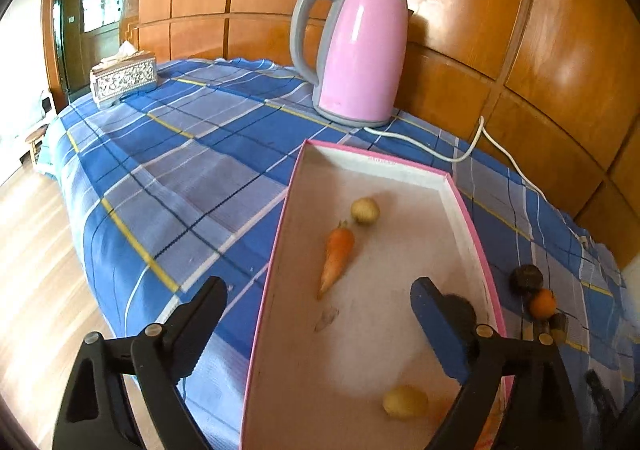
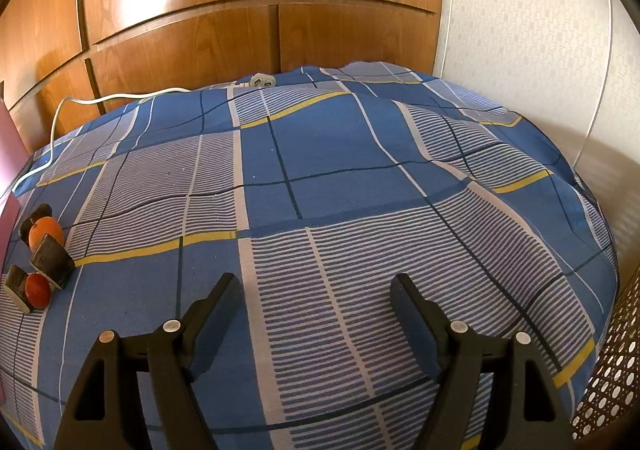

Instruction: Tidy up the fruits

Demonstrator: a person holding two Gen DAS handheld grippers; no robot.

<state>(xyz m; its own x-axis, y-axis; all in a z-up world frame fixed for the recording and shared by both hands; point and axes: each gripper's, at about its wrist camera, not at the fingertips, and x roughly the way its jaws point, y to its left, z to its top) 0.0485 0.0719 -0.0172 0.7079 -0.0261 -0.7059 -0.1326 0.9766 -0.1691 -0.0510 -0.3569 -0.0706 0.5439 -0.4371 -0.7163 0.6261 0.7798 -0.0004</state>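
Flanking the pink box [image 1: 276, 250]: kettle [image 1: 360, 50] behind, dark blocks [image 2: 52, 260] beside; both grippers' fingers wide, empty.

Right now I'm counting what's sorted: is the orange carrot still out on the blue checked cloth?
No, the orange carrot lies inside the pink-rimmed box.
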